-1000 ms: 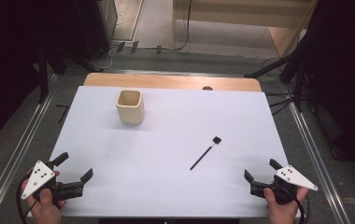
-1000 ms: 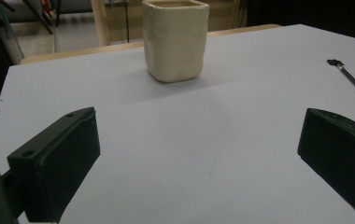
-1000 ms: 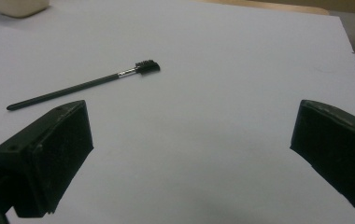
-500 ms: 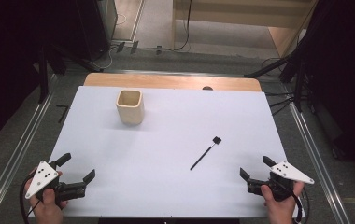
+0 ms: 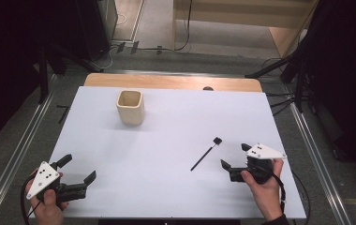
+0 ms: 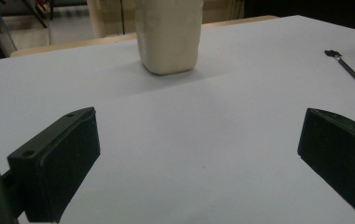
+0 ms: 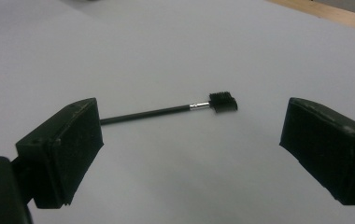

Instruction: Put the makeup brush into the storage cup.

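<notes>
Count: 1 brush (image 5: 206, 154), 1 cup (image 5: 130, 107), 2 grippers, 1 white table (image 5: 176, 126).

Brush: thin black handle, short silver ferrule, small black bristle head. Lying flat on the table, right of centre. Long axis diagonal in the high view: head at the far-right end, handle tip at the near-left end. Head pointing away from the person and slightly right. In the right gripper view (image 7: 175, 111), lying crosswise ahead of the jaws, head toward the right side, handle end running behind the left jaw.

Cup: cream, squarish, upright, open top, far-left part of the table, well apart from the brush.

Right gripper (image 5: 235, 162): held in 1 hand just right of the brush, aimed left at it, close to the head end, not touching. Jaws wide apart, just been closing a little, nothing between the pads; brush lying beyond them.

Left gripper (image 5: 78, 174): held at the near-left corner, jaws wide apart, empty. Facing the cup (image 6: 168, 35) across bare table, brush (image 6: 351, 71) far off to its right.
</notes>
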The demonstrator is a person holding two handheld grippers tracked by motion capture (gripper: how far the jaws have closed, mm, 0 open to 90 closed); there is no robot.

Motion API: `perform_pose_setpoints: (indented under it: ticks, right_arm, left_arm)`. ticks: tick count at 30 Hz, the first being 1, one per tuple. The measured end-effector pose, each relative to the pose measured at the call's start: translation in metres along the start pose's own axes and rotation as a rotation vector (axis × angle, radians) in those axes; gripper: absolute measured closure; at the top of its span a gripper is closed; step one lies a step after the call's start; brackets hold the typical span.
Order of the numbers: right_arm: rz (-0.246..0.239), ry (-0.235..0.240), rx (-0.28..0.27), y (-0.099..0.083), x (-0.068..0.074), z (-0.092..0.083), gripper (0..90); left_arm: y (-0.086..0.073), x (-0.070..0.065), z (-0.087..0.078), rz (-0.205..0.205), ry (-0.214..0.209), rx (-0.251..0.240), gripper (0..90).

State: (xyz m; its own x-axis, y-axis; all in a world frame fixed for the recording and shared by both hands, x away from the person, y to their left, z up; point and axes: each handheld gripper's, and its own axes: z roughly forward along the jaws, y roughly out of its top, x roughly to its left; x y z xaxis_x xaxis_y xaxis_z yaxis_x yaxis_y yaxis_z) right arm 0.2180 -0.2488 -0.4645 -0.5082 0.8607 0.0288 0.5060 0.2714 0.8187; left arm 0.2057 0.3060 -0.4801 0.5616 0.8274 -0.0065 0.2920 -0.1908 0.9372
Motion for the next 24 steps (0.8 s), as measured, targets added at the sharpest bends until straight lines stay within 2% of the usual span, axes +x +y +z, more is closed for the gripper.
perform_pose_setpoints:
  ticks: [2, 5, 10, 12, 15, 21, 24]
  right_arm:
    - [-0.005, 0.014, 0.006, 0.004, 0.001, 0.004, 6.0]
    - [-0.023, 0.04, 0.035, 0.018, 0.002, 0.019, 6.5]
    - [-0.072, 0.088, 0.097, 0.034, 0.0, 0.035, 9.8]
    - [-0.095, 0.111, 0.136, 0.04, -0.001, 0.041, 10.7]
    - [-0.133, 0.122, 0.189, 0.047, -0.001, 0.048, 12.1]
    - [-0.213, 0.194, 0.301, 0.06, -0.004, 0.062, 13.7]
    - [-0.252, 0.202, 0.355, 0.064, -0.003, 0.068, 14.0]
  left_arm:
    - [0.0, 0.0, 0.0, -0.005, -0.002, 0.003, 0.0]
    - [0.0, 0.001, -0.001, -0.002, -0.004, -0.001, 0.0]
    - [0.0, 0.001, -0.001, -0.005, -0.005, -0.001, 0.0]
    - [0.0, 0.0, -0.001, -0.004, -0.006, 0.0, 0.0]
    - [0.0, 0.0, -0.001, -0.002, -0.008, 0.0, 0.0]
    - [0.0, 0.0, 0.0, -0.005, -0.008, 0.002, 0.0]
    - [-0.001, 0.0, 0.0, -0.004, -0.009, 0.004, 0.0]
